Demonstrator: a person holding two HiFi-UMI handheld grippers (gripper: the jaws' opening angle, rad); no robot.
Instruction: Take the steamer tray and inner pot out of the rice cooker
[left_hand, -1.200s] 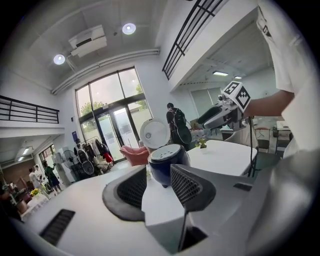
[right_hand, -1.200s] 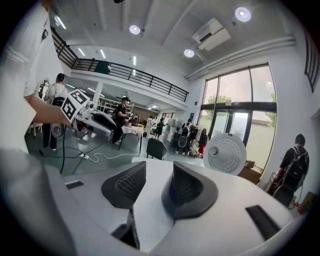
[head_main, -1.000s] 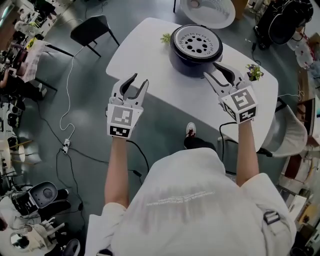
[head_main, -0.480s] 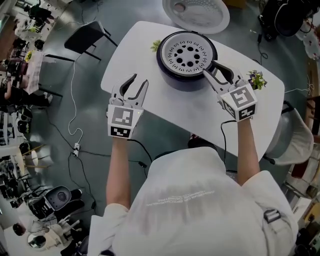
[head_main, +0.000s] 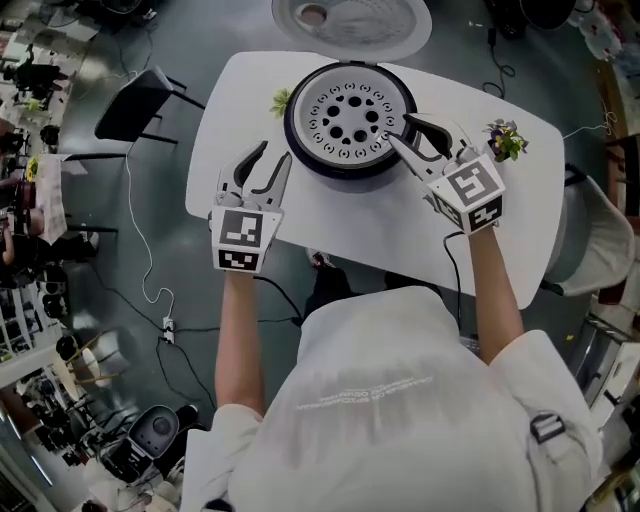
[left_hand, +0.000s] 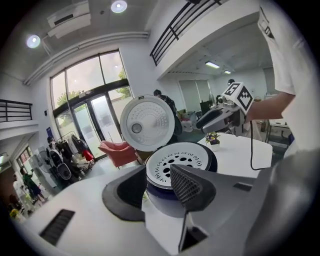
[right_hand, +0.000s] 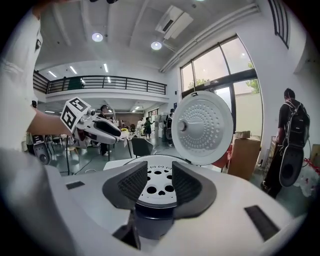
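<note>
Steamer tray (head_main: 350, 110) sits in the open rice cooker (head_main: 345, 168), far middle of the table (head_main: 520, 200). Left tool (head_main: 258, 165): jaws apart, empty, just left of cooker. Right tool (head_main: 400, 133): jaws apart, just been closing, tray's right edge between them, not clamped.

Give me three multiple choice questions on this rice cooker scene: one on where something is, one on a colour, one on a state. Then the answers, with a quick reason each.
1. Where is the steamer tray?
A. Beside the cooker on the table
B. Seated in the rice cooker
C. Under the table

2. What colour is the steamer tray?
A. White
B. Red
C. Green

3. How is the cooker's lid?
A. Shut
B. Taken off and lying flat on the table
C. Swung open

Answers:
1. B, its perforated disc fills the cooker's mouth.
2. A, it shows white against the dark body.
3. C, the lid stands up behind the pot.
</note>
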